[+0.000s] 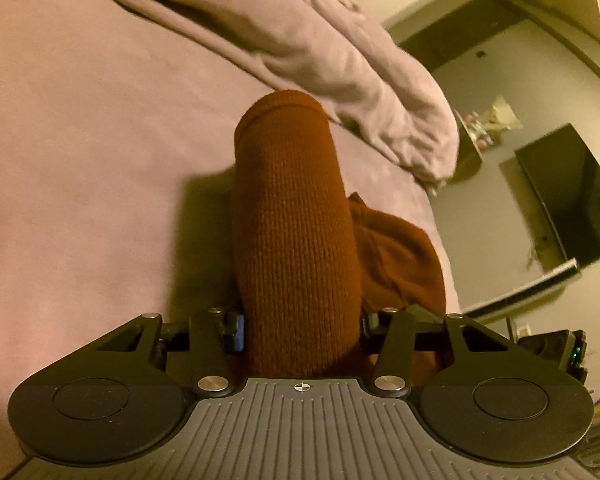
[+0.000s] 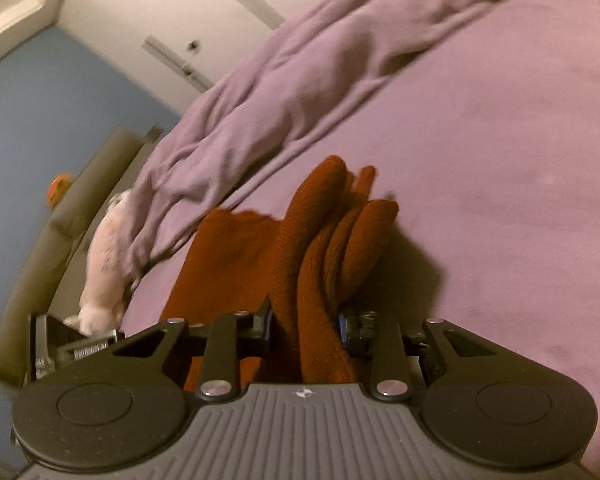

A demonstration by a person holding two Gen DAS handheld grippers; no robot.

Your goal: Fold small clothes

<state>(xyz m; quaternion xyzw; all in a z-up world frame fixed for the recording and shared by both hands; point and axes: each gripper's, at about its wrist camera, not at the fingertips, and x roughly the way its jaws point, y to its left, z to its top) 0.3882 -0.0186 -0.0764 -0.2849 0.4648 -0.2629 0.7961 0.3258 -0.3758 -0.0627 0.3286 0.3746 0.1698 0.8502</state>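
Left tool [image 1: 300, 330] clenches rust knit garment [image 1: 296, 216]; right tool [image 2: 306, 330] clenches same garment over purple bedsheet [image 2: 500, 140].

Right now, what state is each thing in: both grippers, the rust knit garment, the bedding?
Left gripper: shut on the rust knit garment, gripping a rounded fold.
Right gripper: shut on the rust knit garment, fingers clamping bunched layers.
Rust knit garment: partly folded, held at two places, lifted above the bed.
Purple sheet: spread flat.
Purple blanket: rumpled, pushed back in a heap.
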